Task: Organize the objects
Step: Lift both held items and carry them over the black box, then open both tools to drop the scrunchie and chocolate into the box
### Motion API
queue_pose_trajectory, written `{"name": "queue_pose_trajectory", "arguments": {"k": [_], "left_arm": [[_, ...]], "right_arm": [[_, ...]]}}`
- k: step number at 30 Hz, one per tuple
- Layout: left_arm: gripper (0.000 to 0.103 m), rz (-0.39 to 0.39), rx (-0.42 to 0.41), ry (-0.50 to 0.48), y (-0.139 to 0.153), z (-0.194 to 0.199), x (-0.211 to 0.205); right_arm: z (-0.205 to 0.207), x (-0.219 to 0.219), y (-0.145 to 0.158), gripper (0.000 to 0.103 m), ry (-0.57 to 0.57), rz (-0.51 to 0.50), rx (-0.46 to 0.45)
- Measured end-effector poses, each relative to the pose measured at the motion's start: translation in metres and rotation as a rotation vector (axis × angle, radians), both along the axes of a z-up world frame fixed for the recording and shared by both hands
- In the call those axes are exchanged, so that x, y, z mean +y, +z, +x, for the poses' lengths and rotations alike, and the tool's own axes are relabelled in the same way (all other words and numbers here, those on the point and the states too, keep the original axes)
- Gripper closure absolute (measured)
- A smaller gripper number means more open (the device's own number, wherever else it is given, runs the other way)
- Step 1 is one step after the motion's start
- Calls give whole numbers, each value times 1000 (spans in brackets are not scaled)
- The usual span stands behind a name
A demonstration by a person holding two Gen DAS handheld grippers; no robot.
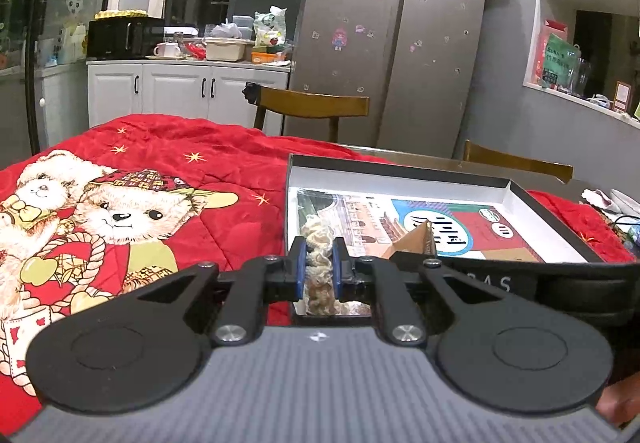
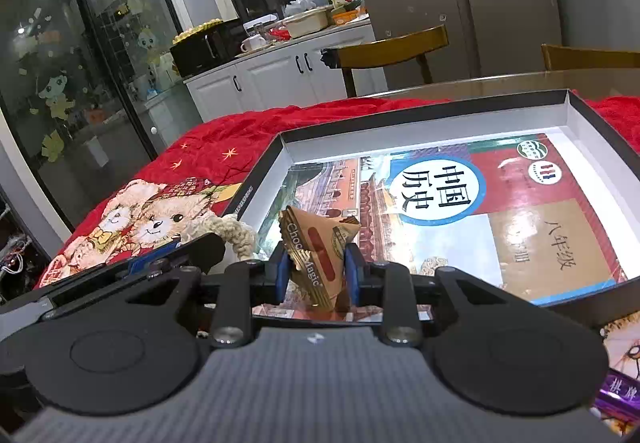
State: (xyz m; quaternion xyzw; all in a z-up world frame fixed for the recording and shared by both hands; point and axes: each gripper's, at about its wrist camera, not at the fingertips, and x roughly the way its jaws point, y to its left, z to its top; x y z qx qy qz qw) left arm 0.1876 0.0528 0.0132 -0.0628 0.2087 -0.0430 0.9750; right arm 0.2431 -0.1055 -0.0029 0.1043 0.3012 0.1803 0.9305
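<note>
A shallow black box point(image 1: 400, 166) point(image 2: 420, 111) with white inner walls lies on the red blanket, and a colourful history textbook point(image 1: 472, 231) point(image 2: 500, 203) rests flat inside it. My left gripper point(image 1: 318, 247) is shut on a cream knotted rope point(image 1: 317, 239), held over the box's near left corner. My right gripper point(image 2: 316, 257) is shut on a brown chocolate wrapper packet point(image 2: 316, 243), held above the book's near edge. In the right wrist view the rope point(image 2: 234, 231) and the left gripper point(image 2: 192, 249) show at the left. The brown packet point(image 1: 414, 243) also peeks up in the left wrist view.
A red teddy-bear blanket point(image 1: 140, 183) point(image 2: 160, 211) covers the table. Wooden chairs point(image 1: 312, 107) point(image 2: 392, 51) stand behind it, with a steel fridge point(image 1: 400, 43) and a cluttered white cabinet point(image 1: 180, 83) beyond. A purple packet point(image 2: 618, 397) lies at the near right.
</note>
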Motion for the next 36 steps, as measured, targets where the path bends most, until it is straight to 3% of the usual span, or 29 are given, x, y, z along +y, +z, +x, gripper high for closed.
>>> {"name": "queue_pose_trajectory", "arguments": {"k": [14,16,17,19,21,25,30,36], "left_arm": [[88,-40,15,-5,2,0,5],[87,-49,6,-6,3,-1,7],[87,-56,3,-1,4,-2,8],[80,-68,-9,13,8,-4,11],[61,-81,-23,27,12,-6,16],[36,-146,-59,42,23,-13,31],[28,-126,-133,34,45,-28,36],[25,-144,-156,-59,88,-67,39]], "right_arm": [[-4,-1,1,68,24,9,-25],[-5,-3,3,56,25,20,-30],[-7,-4,4,55,28,26,-36],[-10,-7,9,48,27,41,-57],[-13,-11,15,46,24,60,-82],[-22,-19,33,36,28,99,-134],[-40,-23,57,30,29,106,-213],[-77,-31,79,20,48,112,-293]]}}
